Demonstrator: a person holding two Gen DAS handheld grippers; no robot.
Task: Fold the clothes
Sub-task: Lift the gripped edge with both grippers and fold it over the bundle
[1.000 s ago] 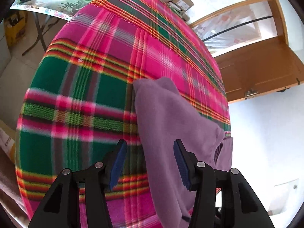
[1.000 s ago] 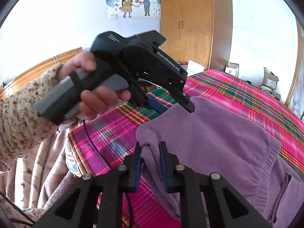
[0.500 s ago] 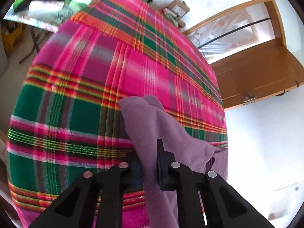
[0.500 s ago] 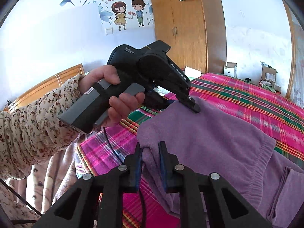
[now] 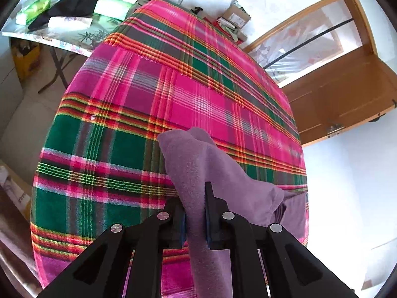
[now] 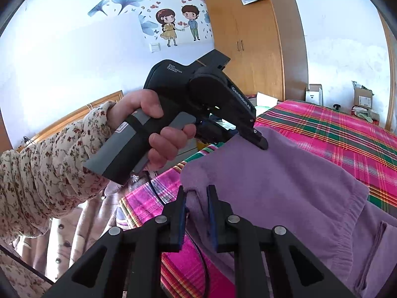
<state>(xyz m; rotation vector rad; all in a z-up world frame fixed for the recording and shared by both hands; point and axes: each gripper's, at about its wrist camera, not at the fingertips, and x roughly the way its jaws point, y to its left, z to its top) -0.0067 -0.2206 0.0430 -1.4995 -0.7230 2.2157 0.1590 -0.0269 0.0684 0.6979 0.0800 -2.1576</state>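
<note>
both claws, left claw [image 5: 194, 213] and right claw [image 6: 196, 211], pinch purple garment [image 6: 285, 173].

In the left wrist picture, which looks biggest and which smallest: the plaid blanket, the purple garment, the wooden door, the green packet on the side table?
As they appear in that view:
1. plaid blanket
2. wooden door
3. purple garment, close to the door and nearer the camera, so unsure
4. green packet

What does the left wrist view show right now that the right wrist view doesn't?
Only the left wrist view: the left gripper head-on, shut on the purple garment, and a cluttered side table.

Only the right wrist view: the right gripper shut on the garment's edge, the hand holding the left gripper, and a wardrobe.

Both: the garment and plaid blanket.
</note>
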